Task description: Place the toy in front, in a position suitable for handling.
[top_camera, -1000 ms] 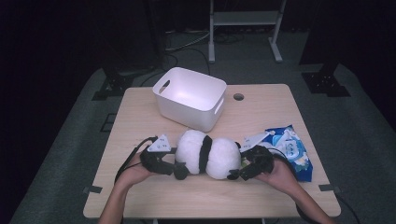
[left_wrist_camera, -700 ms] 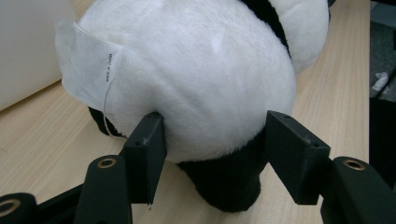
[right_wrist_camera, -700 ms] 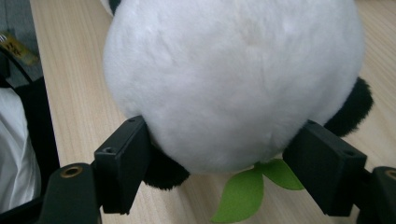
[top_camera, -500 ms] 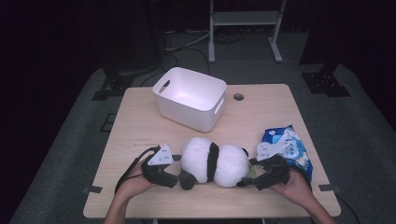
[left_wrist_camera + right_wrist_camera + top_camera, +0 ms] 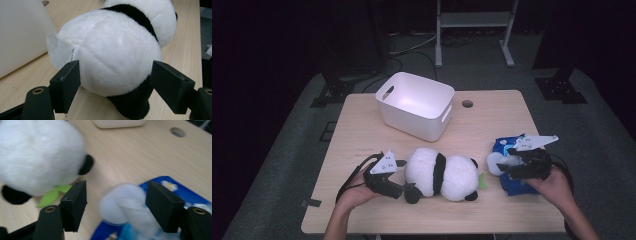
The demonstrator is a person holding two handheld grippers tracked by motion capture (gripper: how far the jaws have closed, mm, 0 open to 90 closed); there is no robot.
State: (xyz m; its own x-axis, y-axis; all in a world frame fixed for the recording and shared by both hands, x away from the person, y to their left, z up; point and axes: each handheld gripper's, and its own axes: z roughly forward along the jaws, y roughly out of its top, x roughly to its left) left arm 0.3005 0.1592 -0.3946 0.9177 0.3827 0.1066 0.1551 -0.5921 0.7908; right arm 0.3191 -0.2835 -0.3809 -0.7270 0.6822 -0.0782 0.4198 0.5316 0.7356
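Since a second ago the right gripper point(image 5: 507, 170) has drawn away from the fluffy black-and-white plush panda point(image 5: 441, 173) to the blue wet-wipe pack point(image 5: 512, 182), its fingers point(image 5: 75, 203) just narrowing a little yet wide, gripping nothing. The panda lies on its side on the wooden counter point(image 5: 492, 125), near the white plastic bin point(image 5: 414, 105). The left gripper point(image 5: 404, 186) has its fingers point(image 5: 66, 83) just opening, wide around the panda's rump.

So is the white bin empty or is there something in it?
Empty, as far as visible: the white bin shows bare inside; the panda lies outside on the table.
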